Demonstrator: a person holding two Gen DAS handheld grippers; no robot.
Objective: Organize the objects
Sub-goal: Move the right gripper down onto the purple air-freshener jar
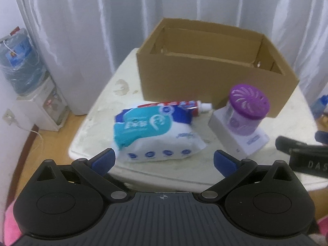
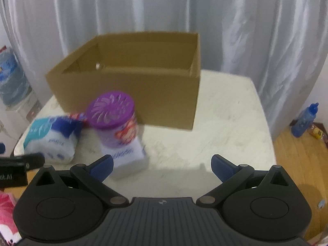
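A white table [image 1: 98, 127] fills mid-frame, with an open cardboard box [image 1: 205, 69] at upper centre. Below it lie a wipes pack [image 1: 155, 135], a purple-lidded jar [image 1: 247, 110] standing on a white box [image 1: 221, 129], and a toothpaste tube [image 1: 184, 105]. The left gripper [image 1: 164, 162] and right gripper [image 2: 162, 165] gape wide, empty.

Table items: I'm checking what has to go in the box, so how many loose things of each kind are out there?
Wipes pack: 1
Toothpaste tube: 1
Purple-lidded jar: 1
White flat box under the jar: 1
Total: 4, all on the table in front of the cardboard box.
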